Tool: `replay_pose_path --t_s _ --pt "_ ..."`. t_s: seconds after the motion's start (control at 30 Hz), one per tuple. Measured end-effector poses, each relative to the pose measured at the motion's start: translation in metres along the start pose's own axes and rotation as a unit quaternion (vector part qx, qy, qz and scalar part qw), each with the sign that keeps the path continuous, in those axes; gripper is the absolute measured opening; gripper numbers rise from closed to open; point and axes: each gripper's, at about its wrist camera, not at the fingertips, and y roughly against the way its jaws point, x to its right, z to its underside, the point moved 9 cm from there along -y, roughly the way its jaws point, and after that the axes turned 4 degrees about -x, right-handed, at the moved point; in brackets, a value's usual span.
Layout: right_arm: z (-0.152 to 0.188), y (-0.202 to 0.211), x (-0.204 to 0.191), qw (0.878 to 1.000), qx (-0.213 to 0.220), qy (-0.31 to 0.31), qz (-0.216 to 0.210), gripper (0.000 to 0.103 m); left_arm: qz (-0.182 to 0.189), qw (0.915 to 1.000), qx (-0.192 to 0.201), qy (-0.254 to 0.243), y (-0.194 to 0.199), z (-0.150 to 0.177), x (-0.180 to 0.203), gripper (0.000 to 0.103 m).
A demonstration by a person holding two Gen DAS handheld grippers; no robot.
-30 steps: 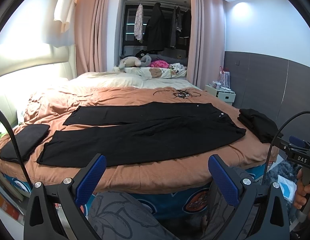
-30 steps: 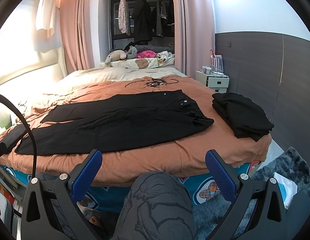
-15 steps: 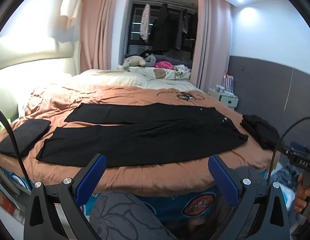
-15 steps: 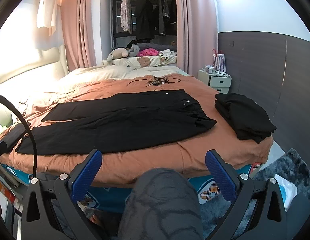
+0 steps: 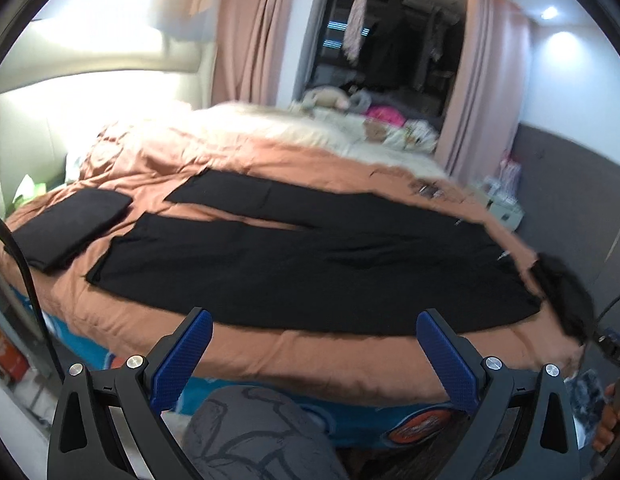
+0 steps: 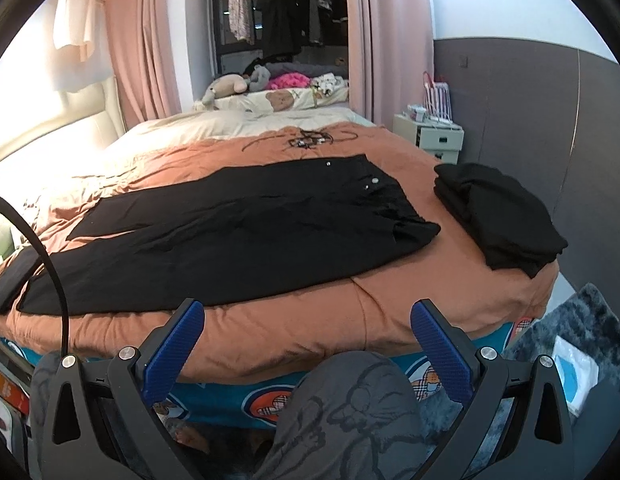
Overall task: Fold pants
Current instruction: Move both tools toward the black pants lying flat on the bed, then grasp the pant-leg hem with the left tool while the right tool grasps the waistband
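Nearest, the left hand-held gripper (image 5: pixel 314 344) and the right hand-held gripper (image 6: pixel 308 336) hang short of the bed's (image 6: pixel 310 320) near edge, each with blue fingers spread wide and holding nothing. Below them shows a knee in grey printed fabric (image 6: pixel 350 412). Farther on, the black pants (image 6: pixel 238 232) lie flat and unfolded across the orange cover, waist to the right. Just beside the waist sits a folded black pile (image 6: pixel 498 216). Beyond are pink curtains (image 6: pixel 142 48).

Black claw (image 6: pixel 308 344), blue pads (image 6: pixel 174 348), silver screws.
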Motion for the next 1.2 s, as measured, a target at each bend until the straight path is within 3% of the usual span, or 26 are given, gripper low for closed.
replay_pose_path --t_s 0.27,0.43,0.53,0.67,0.77,1.2 --pt "-0.02 -0.048 0.005 0.999 -0.042 -0.023 0.02 0.103 -0.053 0.9968 -0.059 -0.012 -0.05 0.001 -0.043 0.103" --pt "-0.037 -0.073 0.012 0.997 -0.054 -0.034 0.031 0.103 -0.056 0.9939 -0.094 0.016 -0.077 -0.002 -0.065 0.103" --pt "-0.045 -0.086 0.012 0.997 -0.061 -0.04 0.025 0.103 -0.069 0.9921 -0.103 0.022 -0.089 -0.002 -0.08 0.103" --pt "-0.053 -0.104 0.02 0.996 -0.066 -0.044 0.03 0.103 -0.042 0.9918 -0.105 0.059 -0.1 -0.001 -0.097 0.103" --pt "-0.058 -0.115 0.025 0.996 -0.071 -0.046 0.039 0.103 -0.068 0.9887 -0.103 0.086 -0.106 -0.002 -0.125 0.102" --pt "-0.074 -0.152 0.05 0.992 -0.091 -0.07 0.055 0.103 -0.112 0.9668 -0.123 0.194 -0.122 0.012 -0.219 0.08"
